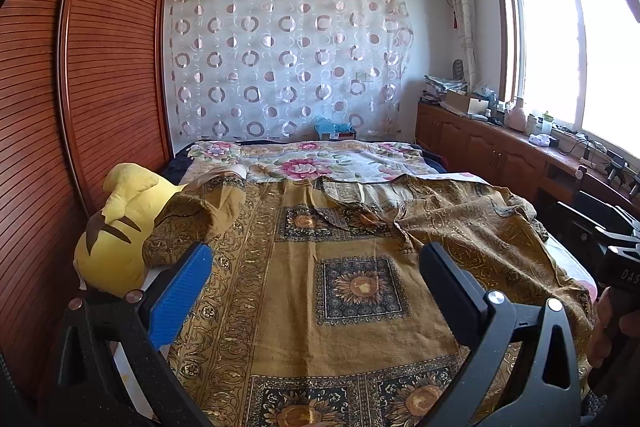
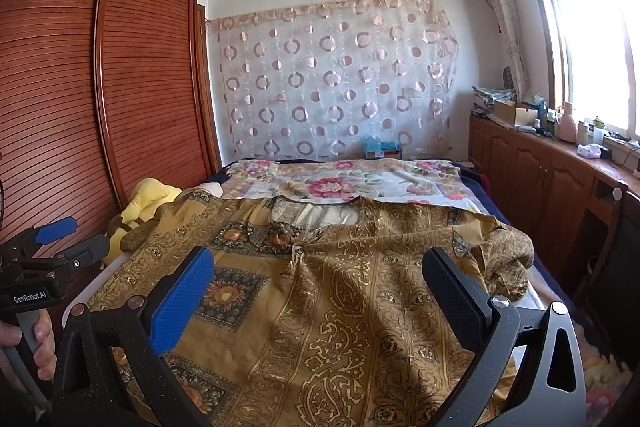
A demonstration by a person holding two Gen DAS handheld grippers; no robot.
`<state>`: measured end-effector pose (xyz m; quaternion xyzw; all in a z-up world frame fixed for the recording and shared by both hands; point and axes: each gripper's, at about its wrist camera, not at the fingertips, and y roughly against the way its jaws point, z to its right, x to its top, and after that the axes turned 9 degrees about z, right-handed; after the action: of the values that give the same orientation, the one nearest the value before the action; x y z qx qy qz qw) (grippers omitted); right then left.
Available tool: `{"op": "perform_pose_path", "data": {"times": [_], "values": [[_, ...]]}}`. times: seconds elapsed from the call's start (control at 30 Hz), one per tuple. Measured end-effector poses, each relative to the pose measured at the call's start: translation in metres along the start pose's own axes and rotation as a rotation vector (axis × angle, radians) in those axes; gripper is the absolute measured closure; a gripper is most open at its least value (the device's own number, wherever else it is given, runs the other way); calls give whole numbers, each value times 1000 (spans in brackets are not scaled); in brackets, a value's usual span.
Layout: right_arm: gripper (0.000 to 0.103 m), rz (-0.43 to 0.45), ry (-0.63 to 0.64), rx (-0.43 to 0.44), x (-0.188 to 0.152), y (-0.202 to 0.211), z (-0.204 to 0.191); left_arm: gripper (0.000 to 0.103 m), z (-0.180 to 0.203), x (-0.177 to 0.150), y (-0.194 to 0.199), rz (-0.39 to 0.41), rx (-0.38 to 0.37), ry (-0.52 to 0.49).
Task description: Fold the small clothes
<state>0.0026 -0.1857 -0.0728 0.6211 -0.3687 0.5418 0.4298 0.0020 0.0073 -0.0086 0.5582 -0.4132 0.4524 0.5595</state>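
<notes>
Mustard-gold printed cotton fills the left wrist view: a blouse (image 1: 360, 267) lies spread face-up on the bed (image 1: 568, 263), neckline toward the flowered sheet (image 1: 312, 163) at the far end. Its left sleeve (image 1: 192, 223) is bunched beside a yellow plush toy (image 1: 120, 227) at the bed's edge. The left claw (image 1: 316, 287) hangs above the lower body of the blouse, spread wide, with nothing between its fingers. At the right edge, the other claw's black body and a bit of the hand gripping it show.

In the right wrist view the blouse (image 2: 340, 287) runs from the near edge up to the tied neckline, and its right sleeve (image 2: 504, 251) is crumpled in a heap near the far side of the bed (image 2: 536, 299). The right claw (image 2: 320, 291) is likewise wide apart and empty, hovering over the cloth. The left claw (image 2: 72, 239) shows at the left, held by a hand (image 2: 40, 343).

Folding looks not yet begun; the garment is only laid out. The next move likely calls for smoothing or pinching each sleeve and bringing it across the body, gripping one layer only.
</notes>
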Motion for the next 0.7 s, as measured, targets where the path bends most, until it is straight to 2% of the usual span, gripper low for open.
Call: {"op": "perform_pose_path", "data": {"times": [0.7], "values": [[0,2,-2,-1,0,1,1,0,-3,3,3,7,8,-2]]}}
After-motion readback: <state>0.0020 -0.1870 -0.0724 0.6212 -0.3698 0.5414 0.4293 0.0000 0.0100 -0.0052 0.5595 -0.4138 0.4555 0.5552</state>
